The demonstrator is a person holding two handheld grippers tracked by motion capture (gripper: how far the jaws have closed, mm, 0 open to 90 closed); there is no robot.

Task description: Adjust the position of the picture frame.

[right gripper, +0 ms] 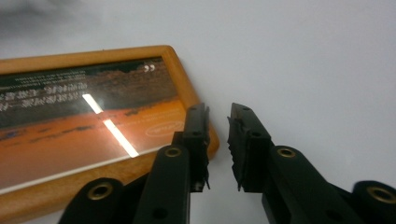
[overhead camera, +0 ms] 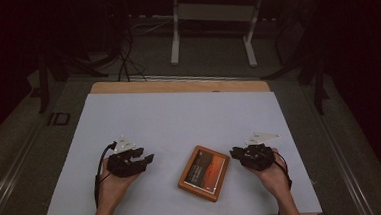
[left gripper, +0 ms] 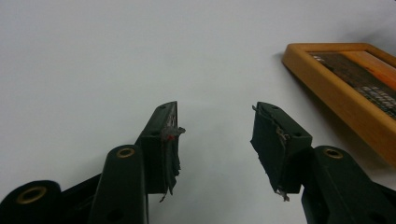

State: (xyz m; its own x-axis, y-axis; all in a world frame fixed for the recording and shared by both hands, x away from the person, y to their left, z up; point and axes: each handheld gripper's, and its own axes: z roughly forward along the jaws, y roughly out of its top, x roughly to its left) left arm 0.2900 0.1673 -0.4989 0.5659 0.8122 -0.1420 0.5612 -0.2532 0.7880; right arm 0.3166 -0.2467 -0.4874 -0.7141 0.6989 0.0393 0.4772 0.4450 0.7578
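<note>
A wooden picture frame with an orange and dark print under glass lies flat on the white mat, near the front edge. My left gripper hovers to its left, pointing toward it. In the left gripper view its jaws stand open over bare mat, with the frame's edge off to the right. My right gripper sits just right of the frame. Its jaws stand a narrow gap apart with nothing between them, beside the frame's corner.
The white mat covers most of a wooden table. Beyond the far edge are dark floor, a white desk frame and cables. A person's forearms come in from the bottom.
</note>
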